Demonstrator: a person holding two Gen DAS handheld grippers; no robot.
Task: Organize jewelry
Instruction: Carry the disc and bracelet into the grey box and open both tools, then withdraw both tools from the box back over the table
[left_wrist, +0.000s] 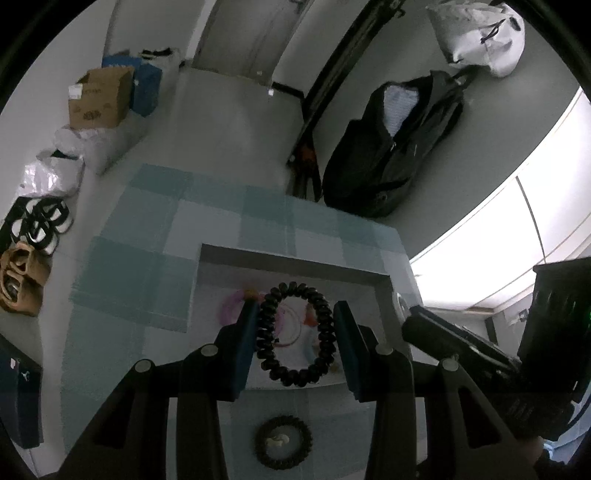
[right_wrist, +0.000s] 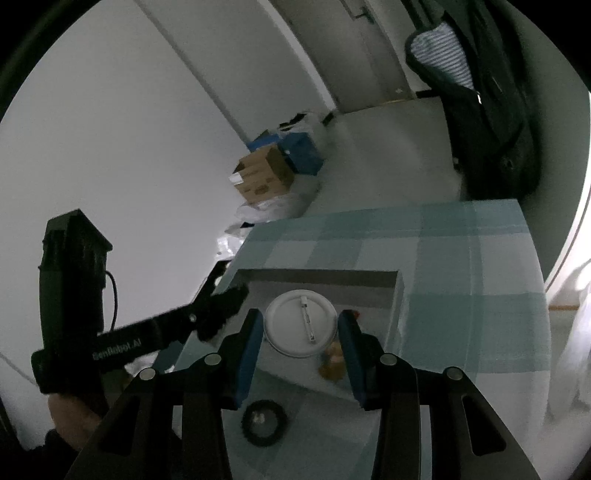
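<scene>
My left gripper (left_wrist: 295, 332) is shut on a black spiral bracelet (left_wrist: 295, 334) and holds it above the white open box (left_wrist: 291, 258). Pink rings (left_wrist: 232, 308) and small colourful pieces lie inside the box. My right gripper (right_wrist: 301, 332) is shut on a round white pin badge (right_wrist: 301, 323), back side up, over the same box (right_wrist: 321, 275). A second black spiral bracelet (left_wrist: 282, 441) lies on the checked cloth in front of the box and also shows in the right wrist view (right_wrist: 264, 422). A small yellow-orange trinket (right_wrist: 332, 360) lies in the box by the right finger.
The box sits on a table with a blue-green checked cloth (left_wrist: 147, 266). On the floor beyond are a cardboard box (left_wrist: 101, 98), blue boxes (left_wrist: 147, 88), plastic bags (left_wrist: 55, 170), and a black backpack (left_wrist: 399, 144). The other gripper's body (right_wrist: 74, 314) is at the left.
</scene>
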